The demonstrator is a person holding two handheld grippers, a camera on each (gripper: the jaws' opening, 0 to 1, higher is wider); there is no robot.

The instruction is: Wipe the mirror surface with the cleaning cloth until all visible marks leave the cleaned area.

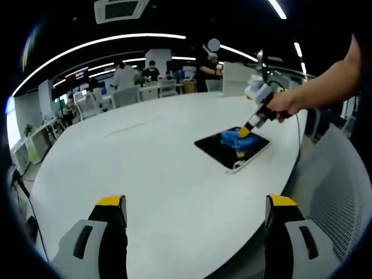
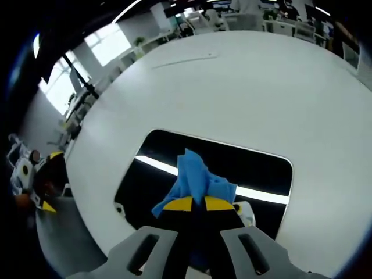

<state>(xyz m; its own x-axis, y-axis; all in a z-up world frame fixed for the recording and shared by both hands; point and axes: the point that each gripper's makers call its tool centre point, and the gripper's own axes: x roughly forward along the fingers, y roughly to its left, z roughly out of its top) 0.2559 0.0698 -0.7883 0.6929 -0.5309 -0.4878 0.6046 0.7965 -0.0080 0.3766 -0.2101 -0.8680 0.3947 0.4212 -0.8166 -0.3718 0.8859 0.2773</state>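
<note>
On the white oval desk, my right claw clamps the crumpled blue cleaning cloth against the dark rectangular mirror; I press flat, overlapping strokes. Left claw gapes, idle.

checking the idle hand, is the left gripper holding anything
No, the left gripper is open over the bare white table with nothing between its jaws.

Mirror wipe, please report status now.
Right gripper shut on blue cloth, pressing it on mirror. Left gripper open, held back over white table. Nothing blocking.
</note>
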